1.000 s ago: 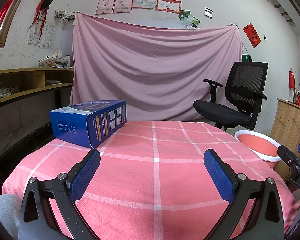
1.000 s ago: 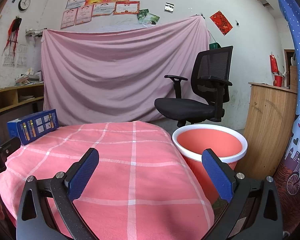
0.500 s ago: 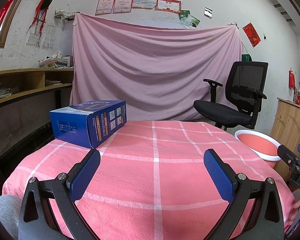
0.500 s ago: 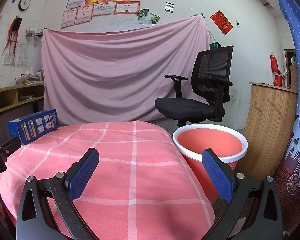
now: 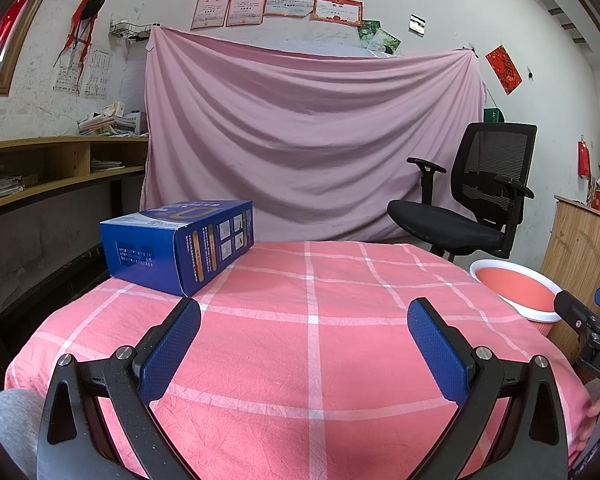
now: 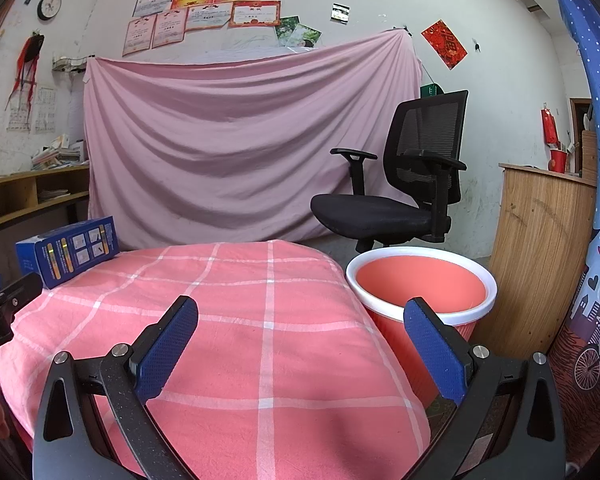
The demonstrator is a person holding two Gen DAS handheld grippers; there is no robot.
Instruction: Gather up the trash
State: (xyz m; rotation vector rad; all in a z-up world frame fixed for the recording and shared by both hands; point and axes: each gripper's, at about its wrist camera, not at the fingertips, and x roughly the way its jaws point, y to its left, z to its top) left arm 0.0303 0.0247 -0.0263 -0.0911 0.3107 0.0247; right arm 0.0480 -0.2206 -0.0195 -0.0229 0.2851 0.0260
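Nearest us, the left gripper (image 5: 304,314) hangs over the table's near edge, jaws spread wide with nothing between them. The right gripper (image 6: 300,312) sits at the table's right edge, likewise released and bare. Beneath both we log the table (image 5: 340,344) under its pink checked cloth. At its far left corner lies a blue box (image 5: 180,244). Off the right edge stands a red bin (image 6: 420,284), white-rimmed.

Both wrist views look low across the checked table (image 5: 308,320), sharing the pink curtain (image 6: 252,140).
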